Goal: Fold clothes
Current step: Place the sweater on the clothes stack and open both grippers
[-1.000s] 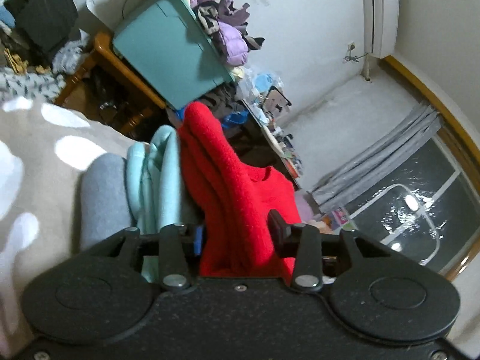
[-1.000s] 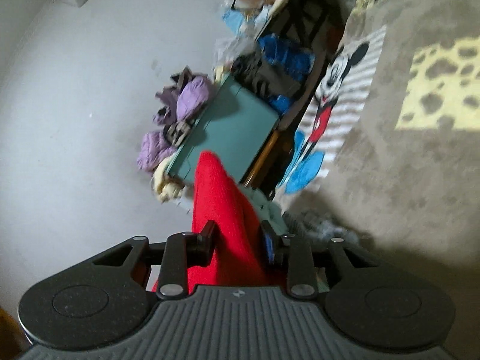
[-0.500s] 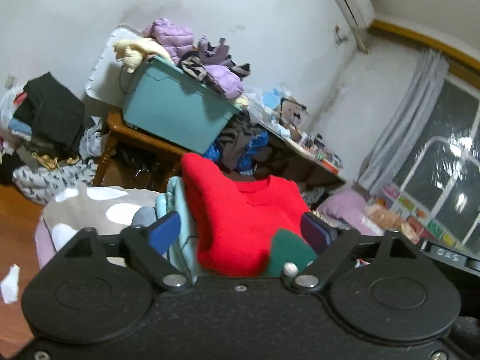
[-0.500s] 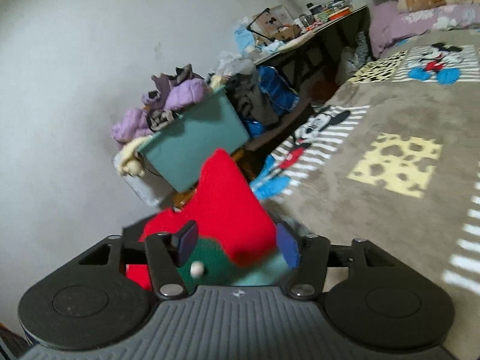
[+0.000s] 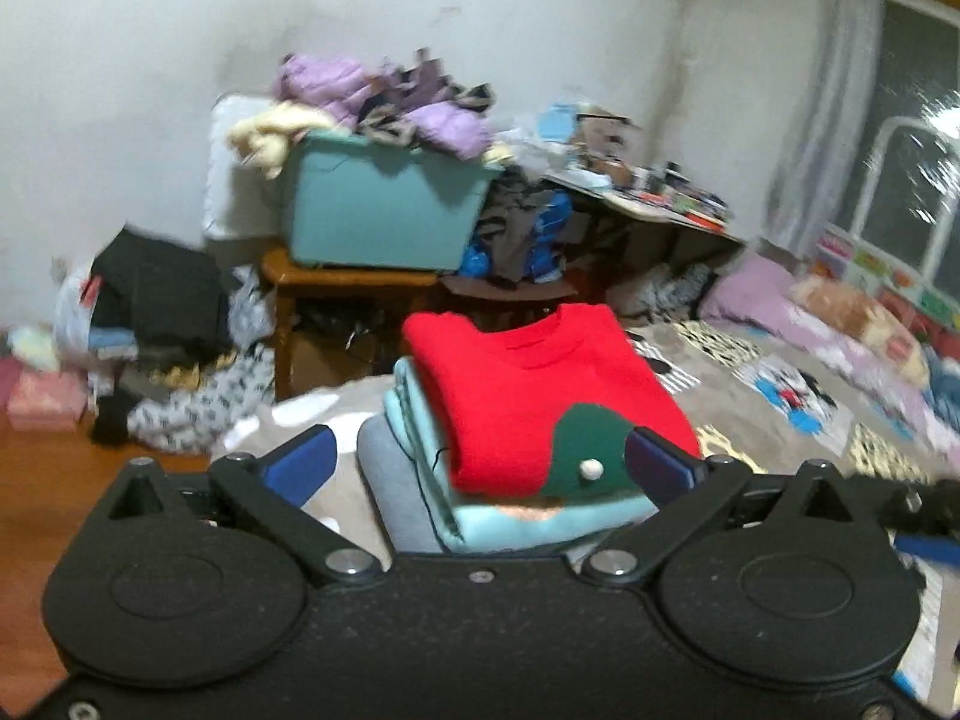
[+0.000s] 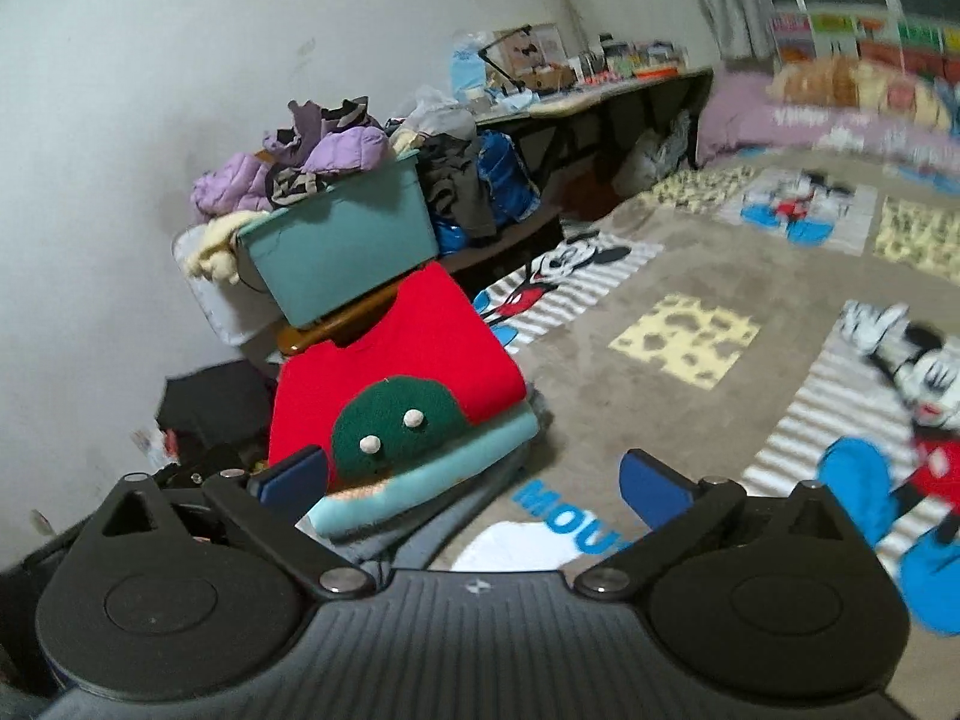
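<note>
Left gripper [image 5: 480, 463]: jaws spread wide, nothing between them. Right gripper [image 6: 471, 483]: jaws likewise apart, empty. Folded red sweater [image 5: 543, 399] with green patch lies atop a stack: light-blue garment [image 5: 528, 519], then grey garment [image 5: 390, 489], on the Mickey Mouse blanket [image 6: 690, 276]. Teal bin [image 5: 384, 219] behind.

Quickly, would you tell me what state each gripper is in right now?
Left gripper: open, holding nothing; red sweater lies between its jaws.
Right gripper: open, holding nothing.
</note>
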A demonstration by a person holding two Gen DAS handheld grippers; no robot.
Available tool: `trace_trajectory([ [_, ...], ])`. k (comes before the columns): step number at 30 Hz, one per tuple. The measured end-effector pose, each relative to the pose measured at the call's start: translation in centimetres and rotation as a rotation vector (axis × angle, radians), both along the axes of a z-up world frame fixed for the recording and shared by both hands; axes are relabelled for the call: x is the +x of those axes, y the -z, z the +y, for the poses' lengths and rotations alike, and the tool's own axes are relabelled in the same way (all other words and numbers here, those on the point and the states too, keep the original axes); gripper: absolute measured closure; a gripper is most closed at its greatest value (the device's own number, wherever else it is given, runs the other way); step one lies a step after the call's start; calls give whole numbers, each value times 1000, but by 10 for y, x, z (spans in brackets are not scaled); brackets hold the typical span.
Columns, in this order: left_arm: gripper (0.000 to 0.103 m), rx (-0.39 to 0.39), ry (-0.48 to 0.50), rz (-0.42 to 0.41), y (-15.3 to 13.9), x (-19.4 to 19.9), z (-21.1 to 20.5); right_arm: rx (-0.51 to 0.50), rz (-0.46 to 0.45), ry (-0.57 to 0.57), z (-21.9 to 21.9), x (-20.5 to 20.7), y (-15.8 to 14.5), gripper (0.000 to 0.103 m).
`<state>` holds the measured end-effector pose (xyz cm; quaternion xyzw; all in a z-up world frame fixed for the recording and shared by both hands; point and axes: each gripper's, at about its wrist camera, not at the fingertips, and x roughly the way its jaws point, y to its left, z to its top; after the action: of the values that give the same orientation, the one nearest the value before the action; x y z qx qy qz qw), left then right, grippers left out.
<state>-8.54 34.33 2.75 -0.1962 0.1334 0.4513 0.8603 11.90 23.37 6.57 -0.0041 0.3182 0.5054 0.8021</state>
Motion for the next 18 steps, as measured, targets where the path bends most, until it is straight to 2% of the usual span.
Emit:
trace_trajectory([
  [2,0,15,55,-1,-10,-7,-9,-20,-43,-1,-4,-10,-12,0],
  [5,0,69,72,7,-24,-14,-25,-42,-81,7,-8,-20,-23,0],
  [9,0,152,25,120,-36,-14,-43,-47,-82,2,-16,-31,-30,0],
  [14,0,168,-6,207,-36,-19,-53,-54,-88,-5,-24,-44,-33,0],
  [18,0,150,-3,229,-31,-25,-58,-60,-88,-9,-30,-54,-32,0],
])
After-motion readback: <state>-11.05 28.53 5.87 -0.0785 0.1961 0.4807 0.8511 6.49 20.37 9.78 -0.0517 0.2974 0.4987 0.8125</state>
